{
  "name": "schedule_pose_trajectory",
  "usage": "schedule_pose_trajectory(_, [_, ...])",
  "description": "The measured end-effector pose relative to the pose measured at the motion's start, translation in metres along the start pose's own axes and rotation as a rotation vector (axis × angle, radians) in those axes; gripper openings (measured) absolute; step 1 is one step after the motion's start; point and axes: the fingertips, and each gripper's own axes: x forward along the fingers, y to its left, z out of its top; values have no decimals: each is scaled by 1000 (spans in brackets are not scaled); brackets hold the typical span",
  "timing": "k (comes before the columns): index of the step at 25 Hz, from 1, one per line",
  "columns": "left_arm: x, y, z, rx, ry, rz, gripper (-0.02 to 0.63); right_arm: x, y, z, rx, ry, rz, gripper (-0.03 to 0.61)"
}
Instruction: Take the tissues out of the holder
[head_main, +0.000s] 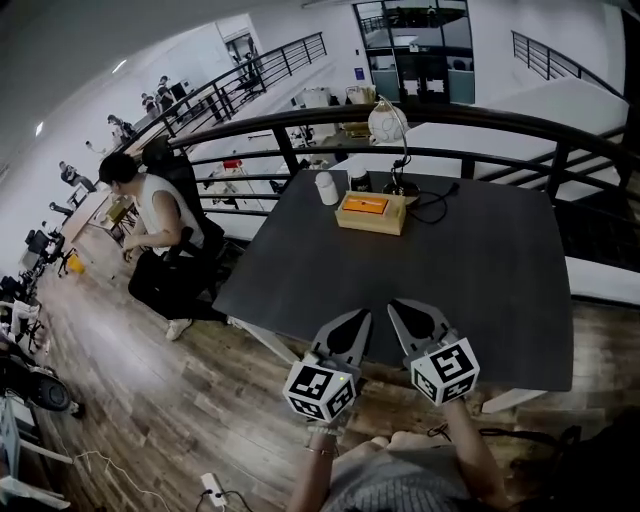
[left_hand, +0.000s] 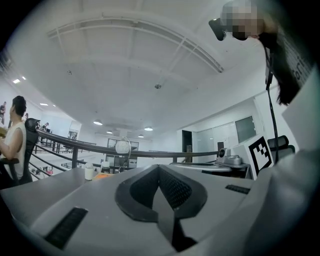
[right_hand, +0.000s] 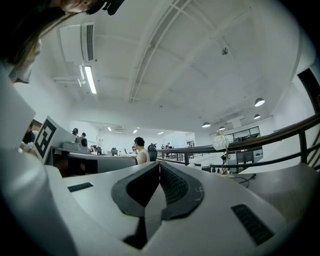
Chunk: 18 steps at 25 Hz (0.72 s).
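Note:
The tissue holder (head_main: 371, 212) is a low wooden box with an orange top, standing at the far side of the dark table (head_main: 480, 290). In the left gripper view the holder (left_hand: 102, 175) shows only as a small orange patch far off. My left gripper (head_main: 360, 318) and right gripper (head_main: 398, 308) are side by side over the table's near edge, well short of the holder. Both are shut with nothing between the jaws. Their pads meet in the left gripper (left_hand: 159, 168) view and the right gripper (right_hand: 159, 164) view.
A white bottle (head_main: 326, 188), a dark jar (head_main: 359, 180) and a globe desk lamp (head_main: 386, 124) with its cable (head_main: 436, 205) stand behind the holder. A black railing (head_main: 450, 120) runs past the table's far edge. A person (head_main: 150, 215) sits at the left, below.

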Motion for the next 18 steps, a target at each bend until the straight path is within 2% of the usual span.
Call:
schedule_pose_trajectory(3, [-5,-6,2,15,3,12,8,4,-1,4,55,-23,25,14])
schedule_pose_trajectory(9, [-28,15,-13,-6,41,121,8,19,24,-14,115,7,125,14])
schedule_pose_trajectory(13, [-26,34,-13,7,32,177,8,40,21,-18,123,3,165,14])
schedule_pose_trajectory(18, [-12,59,-8,30,23,188,8,68,10,-16,133,-23,173,14])
